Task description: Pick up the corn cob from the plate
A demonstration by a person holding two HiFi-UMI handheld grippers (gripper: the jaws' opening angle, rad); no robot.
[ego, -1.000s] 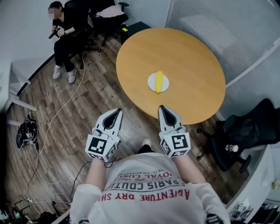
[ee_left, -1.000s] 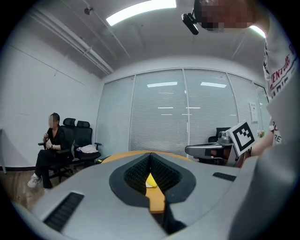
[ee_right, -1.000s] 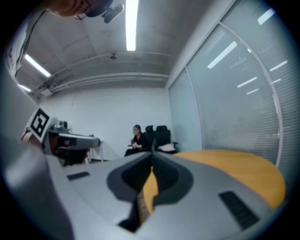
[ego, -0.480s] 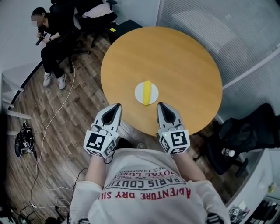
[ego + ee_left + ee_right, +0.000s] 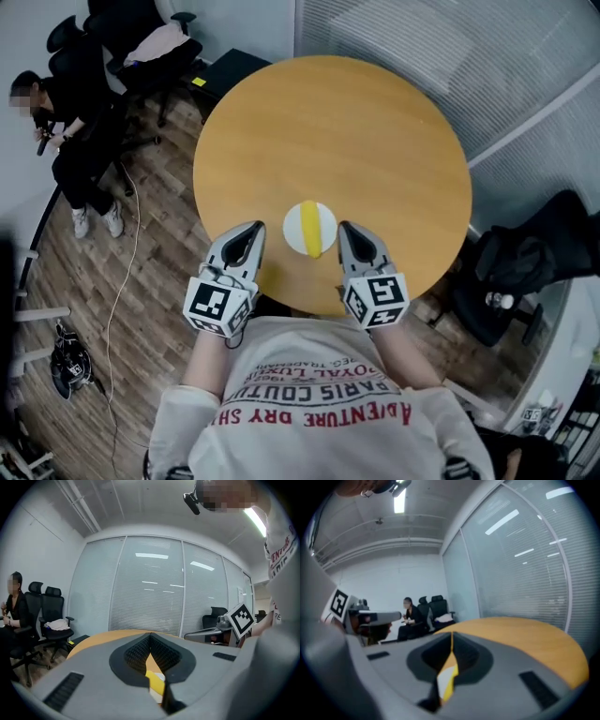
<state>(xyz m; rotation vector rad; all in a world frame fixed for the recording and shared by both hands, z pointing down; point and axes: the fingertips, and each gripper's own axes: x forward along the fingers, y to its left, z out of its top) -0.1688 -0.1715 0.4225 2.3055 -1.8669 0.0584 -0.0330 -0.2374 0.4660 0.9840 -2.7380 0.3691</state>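
Note:
A yellow corn cob (image 5: 310, 228) lies on a small white plate (image 5: 291, 228) near the front edge of a round wooden table (image 5: 328, 122). My left gripper (image 5: 254, 227) hangs just left of the plate, at the table's edge. Its jaws are together and nothing is between them. My right gripper (image 5: 344, 226) is just right of the plate, also shut and empty. In the left gripper view the corn cob (image 5: 155, 682) shows through the gap behind the closed tips of the left gripper (image 5: 150, 634). The right gripper view shows the right gripper (image 5: 452, 633) closed, with the corn cob (image 5: 450, 682) below it.
A person (image 5: 66, 141) sits on a black office chair at the far left. Another black chair (image 5: 525, 272) stands right of the table. Cables and a bag (image 5: 67, 361) lie on the wooden floor. Glass walls with blinds (image 5: 469, 56) run behind the table.
Both grippers have moved forward from over the floor to the table's near edge. They now sit on either side of the plate. Both stayed shut.

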